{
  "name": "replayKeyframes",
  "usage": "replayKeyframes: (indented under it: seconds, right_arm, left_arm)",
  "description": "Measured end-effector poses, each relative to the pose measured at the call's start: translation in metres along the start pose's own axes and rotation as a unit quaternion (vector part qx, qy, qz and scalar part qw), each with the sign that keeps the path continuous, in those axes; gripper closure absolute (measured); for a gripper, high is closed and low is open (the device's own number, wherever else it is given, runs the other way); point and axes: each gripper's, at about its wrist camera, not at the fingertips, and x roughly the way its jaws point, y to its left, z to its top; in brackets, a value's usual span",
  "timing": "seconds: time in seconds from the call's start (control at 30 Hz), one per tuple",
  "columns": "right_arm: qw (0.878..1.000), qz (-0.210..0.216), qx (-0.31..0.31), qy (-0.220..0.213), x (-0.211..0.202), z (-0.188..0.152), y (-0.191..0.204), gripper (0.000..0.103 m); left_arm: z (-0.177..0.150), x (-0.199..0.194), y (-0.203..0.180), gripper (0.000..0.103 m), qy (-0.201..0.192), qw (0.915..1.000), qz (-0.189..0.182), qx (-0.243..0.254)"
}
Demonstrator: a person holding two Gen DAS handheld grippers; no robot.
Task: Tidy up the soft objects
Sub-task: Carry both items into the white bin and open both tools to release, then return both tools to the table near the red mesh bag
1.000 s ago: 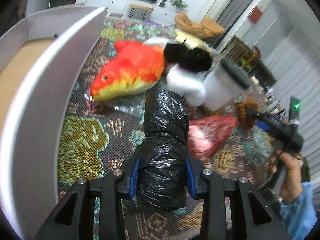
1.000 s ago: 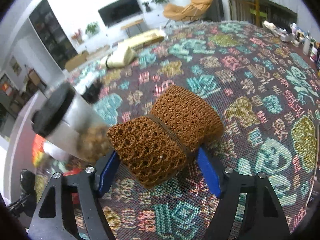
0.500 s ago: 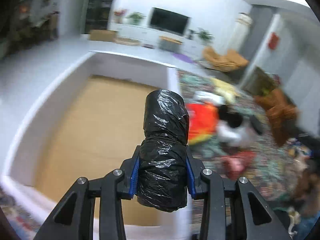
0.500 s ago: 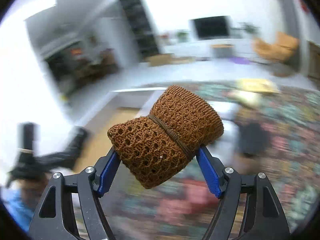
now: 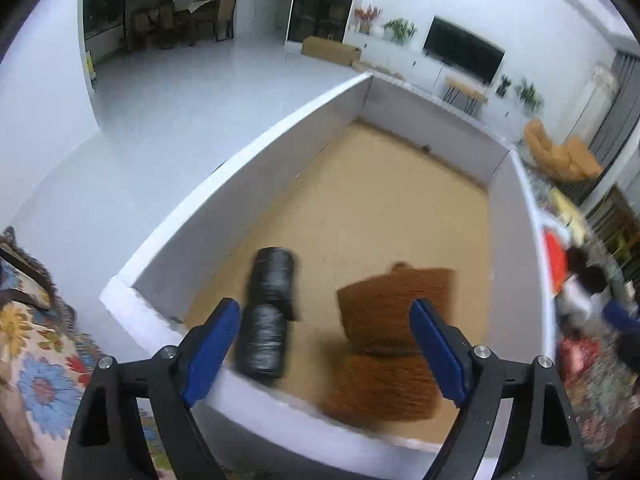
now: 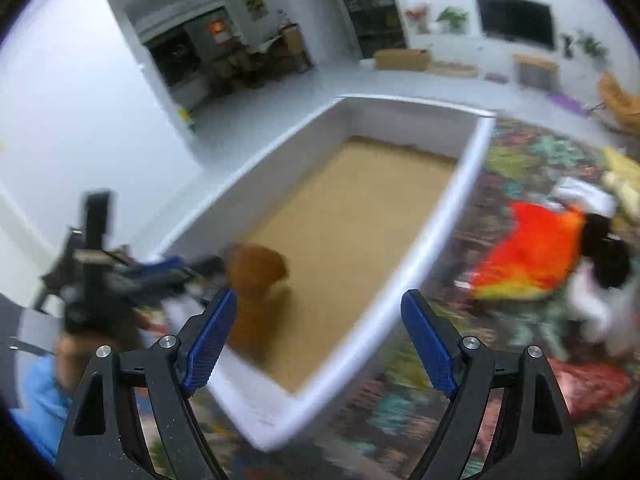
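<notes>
Now both grippers, left [image 5: 324, 348] and right [image 6: 316, 340], spread wide above black bundle [image 5: 266, 318] and brown roll [image 5: 390, 340] in box [image 5: 248, 184].

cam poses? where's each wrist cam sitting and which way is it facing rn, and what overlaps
Left wrist: on the left tongs, looking down into the white box at the black bag roll and brown knit bundle; own open fingers show.
Right wrist: on the right tongs, above the box's near corner; own open fingers, the left tongs and hand at left, orange fish plush on the rug.
Shared: box, knit bundle, TV.
</notes>
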Motion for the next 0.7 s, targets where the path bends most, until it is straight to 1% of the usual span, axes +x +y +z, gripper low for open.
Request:
replayKeyframes:
  seconds: [0.07, 0.13, 0.2, 0.23, 0.3, 0.37, 0.43, 0.47, 0.5, 0.57, 0.6, 0.67, 0.7]
  right_arm:
    - [0.999, -0.030, 0.018, -0.004, -0.006, -0.010, -0.023, 0.017]
    - [0.997, -0.048, 0.055, -0.002, -0.011, -0.028, -0.055, 0.017]
    - [0.992, -0.046, 0.114, 0.008, -0.008, -0.051, -0.091, 0.017]
    - [0.990, -0.043, 0.134, 0.011, -0.005, -0.056, -0.106, 0.017]
    - [0.984, -0.050, 0.172, 0.023, -0.005, -0.076, -0.127, 0.017]
    - [0.977, -0.056, 0.202, 0.045, 0.002, -0.096, -0.147, 0.017]
    - [0.972, -0.066, 0.221, 0.053, 0.002, -0.113, -0.165, 0.017]
    - [0.970, -0.077, 0.225, 0.051, -0.002, -0.118, -0.171, 0.017]
    - [0.967, -0.100, 0.231, 0.045, -0.008, -0.125, -0.180, 0.017]
    - [0.961, -0.125, 0.245, 0.032, -0.019, -0.132, -0.194, 0.017]
    - [0.956, -0.140, 0.256, 0.024, -0.026, -0.136, -0.204, 0.017]
    - [0.942, -0.178, 0.283, 0.017, -0.040, -0.145, -0.227, 0.017]
    - [0.936, -0.187, 0.298, 0.010, -0.046, -0.149, -0.241, 0.017]
  left_arm:
    - [-0.001, -0.004, -0.013, 0.017, -0.012, 0.9996, -0.024, -0.006]
    - [-0.004, -0.009, -0.033, 0.017, -0.018, 0.9986, -0.049, 0.002]
    - [-0.007, -0.012, -0.054, 0.017, -0.020, 0.9971, -0.071, 0.020]
    - [-0.010, -0.014, -0.066, 0.016, -0.019, 0.9960, -0.081, 0.032]
    - [-0.017, -0.019, -0.090, 0.017, -0.016, 0.9929, -0.103, 0.057]
    - [-0.019, -0.025, -0.110, 0.017, -0.014, 0.9897, -0.120, 0.077]
    - [-0.025, -0.031, -0.129, 0.016, -0.014, 0.9853, -0.137, 0.101]
    - [-0.026, -0.036, -0.139, 0.016, -0.013, 0.9833, -0.143, 0.111]
    - [-0.029, -0.038, -0.145, 0.016, -0.013, 0.9814, -0.148, 0.122]
    - [-0.035, -0.043, -0.163, 0.016, -0.013, 0.9773, -0.156, 0.143]
    - [-0.040, -0.045, -0.171, 0.016, -0.011, 0.9745, -0.161, 0.156]
    - [-0.047, -0.049, -0.182, 0.016, -0.005, 0.9700, -0.171, 0.173]
    - [-0.051, -0.049, -0.192, 0.016, 0.000, 0.9673, -0.177, 0.181]
